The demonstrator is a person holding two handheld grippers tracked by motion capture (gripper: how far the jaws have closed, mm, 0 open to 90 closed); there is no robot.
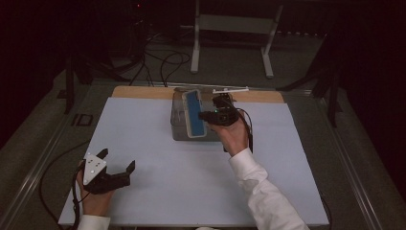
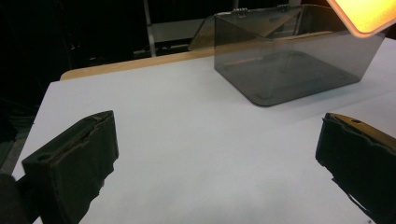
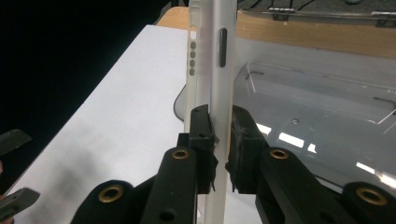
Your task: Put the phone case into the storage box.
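Over the far middle of the table, gripping a slim white-rimmed phone with a blue face (image 1: 194,113) in the right gripper (image 1: 207,116), pinched narrow across face and back near one long side, as seen up close in the right gripper view (image 3: 219,135). Holding it tilted, face partly upward, probably so as to slip it down through the open top of the smoky see-through plastic box (image 1: 178,125) directly beneath without catching a corner. Hanging above the mouth of the box, not resting on its floor as far as can be told. Hinged clear lid (image 2: 243,28) swung up and back toward the far side, out of the way, so free entry from above. Tighter lengthwise, though: box walls near both ends of the phone, so little slack for swinging and best lowered straight. Resting at the near left on the pale white sheet (image 1: 143,143), the left gripper (image 1: 116,160) spread wide and holding nothing, well apart from the box, likely set aside to give room. Plenty of bare sheet between the two grippers and on either side of the box; only a strip of bare wooden board (image 1: 139,92) behind it, with the table's far edge close beyond.
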